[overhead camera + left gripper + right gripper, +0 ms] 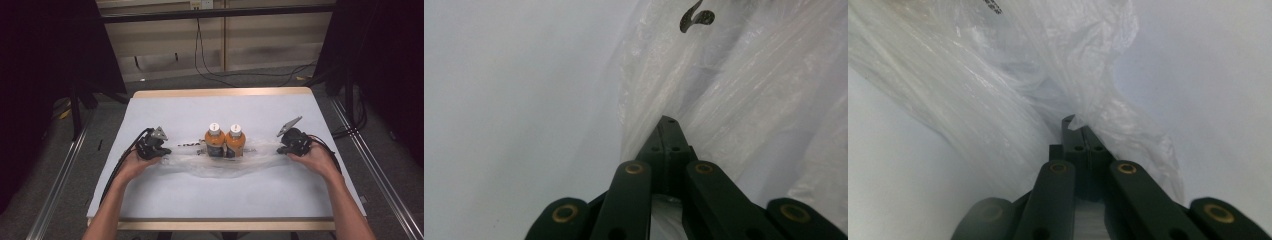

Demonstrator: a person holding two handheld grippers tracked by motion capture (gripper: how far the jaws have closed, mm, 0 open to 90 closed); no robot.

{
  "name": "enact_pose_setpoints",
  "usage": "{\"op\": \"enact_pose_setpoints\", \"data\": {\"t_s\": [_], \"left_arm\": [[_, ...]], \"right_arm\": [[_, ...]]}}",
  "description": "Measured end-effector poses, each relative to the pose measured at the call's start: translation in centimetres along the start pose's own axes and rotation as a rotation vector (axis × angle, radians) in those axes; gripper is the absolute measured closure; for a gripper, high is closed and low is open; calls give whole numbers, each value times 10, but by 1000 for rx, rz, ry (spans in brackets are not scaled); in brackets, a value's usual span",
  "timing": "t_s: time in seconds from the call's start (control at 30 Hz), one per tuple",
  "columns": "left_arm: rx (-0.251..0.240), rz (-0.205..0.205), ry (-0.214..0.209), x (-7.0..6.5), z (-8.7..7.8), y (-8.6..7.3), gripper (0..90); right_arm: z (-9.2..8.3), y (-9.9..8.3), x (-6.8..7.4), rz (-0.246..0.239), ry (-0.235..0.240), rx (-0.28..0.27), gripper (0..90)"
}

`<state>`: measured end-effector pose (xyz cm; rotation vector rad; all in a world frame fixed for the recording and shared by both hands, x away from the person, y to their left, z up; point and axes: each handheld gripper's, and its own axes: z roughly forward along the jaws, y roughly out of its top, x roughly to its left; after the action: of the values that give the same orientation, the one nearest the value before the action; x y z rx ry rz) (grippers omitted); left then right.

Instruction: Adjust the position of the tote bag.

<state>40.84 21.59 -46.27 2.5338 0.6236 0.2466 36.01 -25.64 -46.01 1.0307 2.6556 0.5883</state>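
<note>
Two orange bottles [225,141] with white caps stand side by side at the table's middle, on or inside a clear plastic bag [210,165] spread flat across the white table [220,107]. My left gripper [167,151] is shut on the bag's left end [724,100], jaws pressed together with film between them. My right gripper [281,148] is shut on the bag's right end [1013,75]. In each gripper view the black jaws meet at a point in crinkled plastic, left gripper [668,121] and right gripper [1074,121]. The bag is stretched between both hands.
Black print shows on the bag [696,19]. The table's wooden far edge [220,92] borders a floor with cables [210,70]. Metal rails [60,175] run along both sides. Dark curtains flank the space.
</note>
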Motion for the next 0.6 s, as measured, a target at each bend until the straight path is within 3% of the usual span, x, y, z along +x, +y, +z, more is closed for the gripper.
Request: {"op": "enact_pose_setpoints", "data": {"t_s": [0.1,0.2,0.23,0.3,0.37,0.47,0.6], "left_arm": [[-32,-28,-23,2,-2,-2,900],[-113,-70,-87,4,-6,-3,900],[-168,-80,-125,3,-8,-1,900],[-175,-83,-131,1,-10,0,900],[-225,-92,-160,-1,-14,3,900],[-264,-89,-170,-4,-20,7,900],[-289,-80,-177,-7,-25,12,900]], "right_arm": [[0,2,4,-19,2,-32,900],[-3,7,7,-17,15,-73,900],[-5,10,8,-26,36,-105,900],[-7,11,9,-19,51,-132,900],[-9,11,9,-15,58,-144,900],[-17,12,10,-20,61,-226,900],[-22,13,8,-6,82,-278,900]]}}
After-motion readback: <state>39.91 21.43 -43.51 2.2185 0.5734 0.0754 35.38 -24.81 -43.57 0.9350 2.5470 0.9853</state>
